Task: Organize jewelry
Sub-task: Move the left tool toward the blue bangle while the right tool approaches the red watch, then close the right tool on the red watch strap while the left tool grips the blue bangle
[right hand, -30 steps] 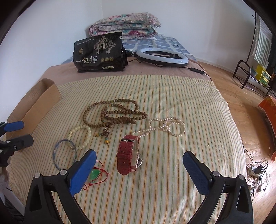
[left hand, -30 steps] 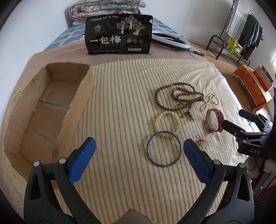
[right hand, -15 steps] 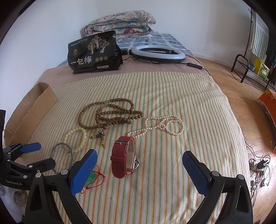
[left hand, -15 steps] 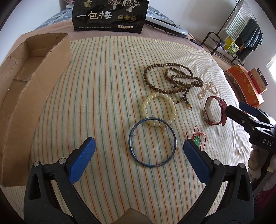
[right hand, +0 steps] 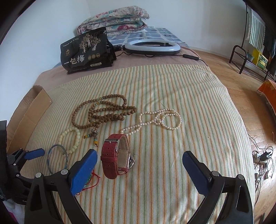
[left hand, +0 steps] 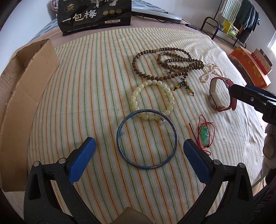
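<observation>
Left gripper (left hand: 138,158): my fingers spread wide around the blue bangle (left hand: 146,138), nothing held.
Right gripper (right hand: 139,169): my fingers apart before the red watch (right hand: 115,155).
Right view only: pearl necklace (right hand: 160,118) fully visible mid-bed; ring light (right hand: 152,46) at the far edge.

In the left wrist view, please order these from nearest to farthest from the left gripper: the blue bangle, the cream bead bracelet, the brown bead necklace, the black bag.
Nearest first, from the left gripper:
1. Blue bangle, just ahead between the open fingers.
2. Cream bead bracelet, right behind the bangle, overlapping its far rim.
3. Brown bead necklace, farther back, slightly right.
4. Black bag, standing at the far edge, left of centre.
</observation>
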Available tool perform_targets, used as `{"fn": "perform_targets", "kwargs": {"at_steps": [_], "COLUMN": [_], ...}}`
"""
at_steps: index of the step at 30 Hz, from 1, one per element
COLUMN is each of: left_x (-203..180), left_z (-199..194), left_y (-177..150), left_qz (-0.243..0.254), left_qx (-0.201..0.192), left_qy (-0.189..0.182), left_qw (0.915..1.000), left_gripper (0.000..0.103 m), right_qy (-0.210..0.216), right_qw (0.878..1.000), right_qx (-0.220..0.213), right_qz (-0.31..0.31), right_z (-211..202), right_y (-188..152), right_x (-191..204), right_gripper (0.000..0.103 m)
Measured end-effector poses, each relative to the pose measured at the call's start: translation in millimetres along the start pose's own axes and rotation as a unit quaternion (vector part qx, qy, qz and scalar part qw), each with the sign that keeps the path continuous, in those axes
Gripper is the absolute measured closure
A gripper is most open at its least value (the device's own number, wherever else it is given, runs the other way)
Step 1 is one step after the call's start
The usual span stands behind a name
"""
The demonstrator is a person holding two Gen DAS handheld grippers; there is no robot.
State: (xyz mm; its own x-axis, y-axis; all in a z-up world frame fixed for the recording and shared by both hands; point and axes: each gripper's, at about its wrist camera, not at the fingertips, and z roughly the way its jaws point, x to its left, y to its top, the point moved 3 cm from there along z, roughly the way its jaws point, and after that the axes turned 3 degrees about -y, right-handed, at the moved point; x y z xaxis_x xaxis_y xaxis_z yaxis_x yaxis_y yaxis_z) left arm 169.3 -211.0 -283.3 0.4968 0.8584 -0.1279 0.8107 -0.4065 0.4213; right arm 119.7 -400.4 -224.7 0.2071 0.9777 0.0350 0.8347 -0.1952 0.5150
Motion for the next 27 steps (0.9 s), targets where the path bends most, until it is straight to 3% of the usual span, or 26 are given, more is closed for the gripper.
{"fn": "perform_targets", "kwargs": {"at_steps": [4, 7, 10, 15, 18, 21, 27], "left_x": [-4.7, -2.4, -0.6, -0.2, 1.9, 6.1, 10.2], "left_z": [5.5, 5.8, 6.0, 5.5, 2.9, -0.6, -3.8], "left_y": [-1.3, 0.3, 2.2, 2.0, 2.8, 3.9, 4.5], "left_qz": [0.017, 0.009, 0.003, 0.009, 0.006, -0.004, -0.011], "left_qx": [0.002, -0.002, -0.005, -0.009, -0.012, -0.015, -0.02], "left_qy": [0.026, 0.025, 0.024, 0.033, 0.034, 0.031, 0.018], "left_qw": [0.9995, 0.9996, 0.9997, 0.9994, 0.9993, 0.9994, 0.9996], "left_gripper": [0.0, 0.0, 0.0, 0.005, 0.014, 0.027, 0.028], "right_qy": [0.0, 0.001, -0.009, -0.015, -0.01, -0.002, 0.014], "right_qw": [1.0, 1.0, 0.999, 0.999, 0.998, 0.999, 0.999], "right_qx": [0.003, 0.006, 0.008, 0.021, 0.027, 0.029, 0.022], "right_qz": [-0.015, -0.024, -0.034, -0.047, -0.047, -0.044, -0.037], "right_z": [3.2, 6.3, 10.1, 16.5, 18.3, 17.6, 12.0], "right_y": [-1.4, -1.7, -2.2, -3.5, -5.2, -6.4, -5.3], "right_x": [7.7, 11.7, 15.1, 17.8, 17.5, 17.7, 17.5], "right_gripper": [0.006, 0.015, 0.017, 0.044, 0.06, 0.067, 0.083]}}
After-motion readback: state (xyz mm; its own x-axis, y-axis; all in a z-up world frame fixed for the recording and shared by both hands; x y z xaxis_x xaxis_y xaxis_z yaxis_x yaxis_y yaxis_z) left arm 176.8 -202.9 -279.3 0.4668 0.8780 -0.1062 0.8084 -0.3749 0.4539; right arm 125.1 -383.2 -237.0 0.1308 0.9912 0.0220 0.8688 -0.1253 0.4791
